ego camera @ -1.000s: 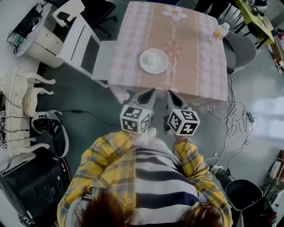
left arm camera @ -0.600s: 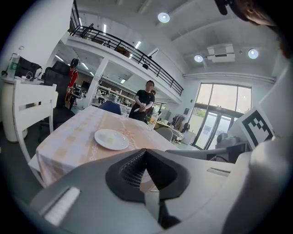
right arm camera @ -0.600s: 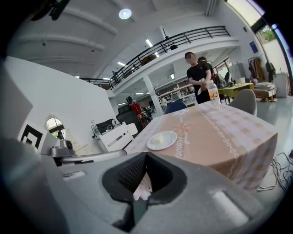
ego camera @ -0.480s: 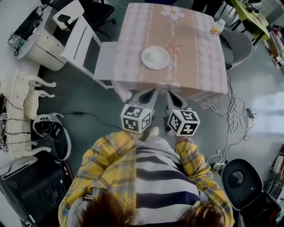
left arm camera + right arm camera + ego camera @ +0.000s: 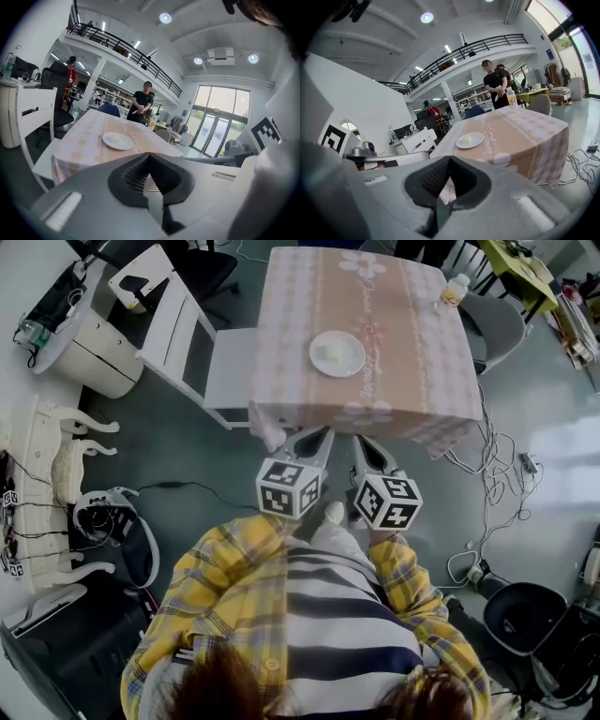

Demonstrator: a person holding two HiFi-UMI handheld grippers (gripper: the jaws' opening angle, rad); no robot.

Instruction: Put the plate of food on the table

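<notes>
A white plate (image 5: 337, 353) with a pale piece of food on it rests in the middle of the pink checked table (image 5: 412, 352). In the head view my left gripper (image 5: 322, 433) and right gripper (image 5: 360, 439) hover side by side short of the table's near edge, both pointing at it. Both are shut and hold nothing. The left gripper view shows the plate (image 5: 117, 140) beyond the shut left gripper (image 5: 149, 154). In the right gripper view the plate (image 5: 470, 139) lies past the shut right gripper (image 5: 449, 158).
A drink bottle (image 5: 455, 292) stands at the table's far right corner. A white chair (image 5: 187, 334) sits at the table's left side and a grey chair (image 5: 502, 324) at its right. Cables (image 5: 497, 493) trail on the floor at right. People (image 5: 494, 86) stand beyond the table.
Both grippers have drawn back from the table together. The table and plate now sit farther up in the head view, and more floor shows between the jaws and the tablecloth edge.
</notes>
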